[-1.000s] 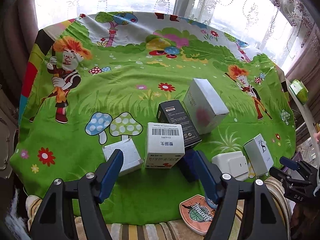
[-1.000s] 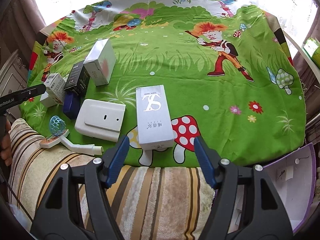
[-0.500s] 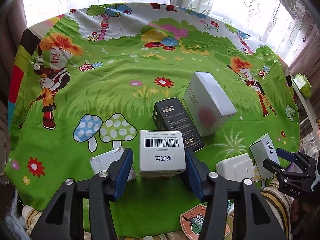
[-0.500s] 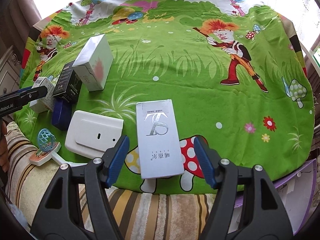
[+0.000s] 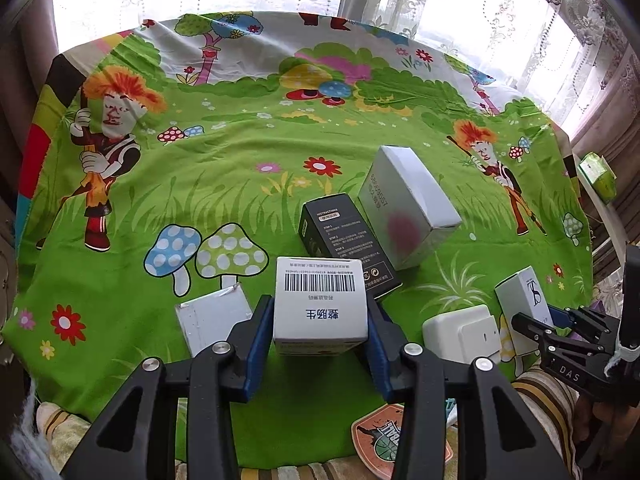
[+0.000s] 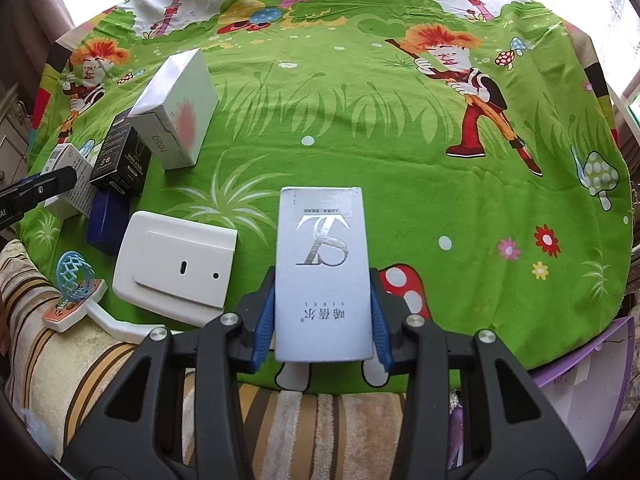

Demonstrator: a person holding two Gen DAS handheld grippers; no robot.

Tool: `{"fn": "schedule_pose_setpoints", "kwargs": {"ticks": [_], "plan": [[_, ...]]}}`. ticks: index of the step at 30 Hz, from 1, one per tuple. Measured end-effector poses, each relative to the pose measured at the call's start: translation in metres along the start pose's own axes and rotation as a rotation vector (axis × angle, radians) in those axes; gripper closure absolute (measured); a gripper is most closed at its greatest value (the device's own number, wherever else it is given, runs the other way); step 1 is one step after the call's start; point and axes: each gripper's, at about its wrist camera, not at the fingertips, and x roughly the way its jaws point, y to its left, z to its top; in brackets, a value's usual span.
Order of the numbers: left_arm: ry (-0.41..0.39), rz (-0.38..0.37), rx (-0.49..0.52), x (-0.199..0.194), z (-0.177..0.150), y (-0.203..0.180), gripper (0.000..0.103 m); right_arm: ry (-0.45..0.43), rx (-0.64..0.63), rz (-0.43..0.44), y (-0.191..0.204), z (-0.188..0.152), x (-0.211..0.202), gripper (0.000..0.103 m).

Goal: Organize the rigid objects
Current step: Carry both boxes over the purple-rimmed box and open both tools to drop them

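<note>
My left gripper (image 5: 320, 330) is shut on a white barcode box (image 5: 320, 304), its blue pads pressing both sides. My right gripper (image 6: 322, 322) is shut on a tall white box with a silver logo (image 6: 323, 272); this box also shows in the left wrist view (image 5: 526, 296). On the green cartoon cloth lie a black box (image 5: 348, 240), a large silver-white box (image 5: 404, 208), a small white box (image 5: 214, 318), a flat white device (image 6: 176, 266) and a dark blue box (image 6: 105, 220).
A toy basketball hoop on a white stand (image 6: 74, 280) lies on the striped blanket (image 6: 320, 420) at the near edge. A basketball badge (image 5: 394, 440) lies below the left gripper. A purple box (image 6: 592, 384) sits at the right. Curtains and a window stand beyond the far edge.
Both grippers moved forward around their boxes and closed on them: the left on the barcode box, the right on the tall logo box.
</note>
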Motion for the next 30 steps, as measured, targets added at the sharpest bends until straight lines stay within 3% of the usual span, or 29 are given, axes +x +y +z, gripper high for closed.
{"fn": "schedule_pose_setpoints", "kwargs": {"ticks": [9, 30], "plan": [[-0.056, 0.007, 0.0, -0.023, -0.006, -0.012, 0.059, -0.036, 0.014, -0.002, -0.003, -0.007, -0.017, 0.058], [-0.095, -0.101, 0.078, -0.059, -0.034, -0.082, 0.061, -0.093, 0.059, 0.022, -0.019, -0.05, -0.066, 0.058]]}}
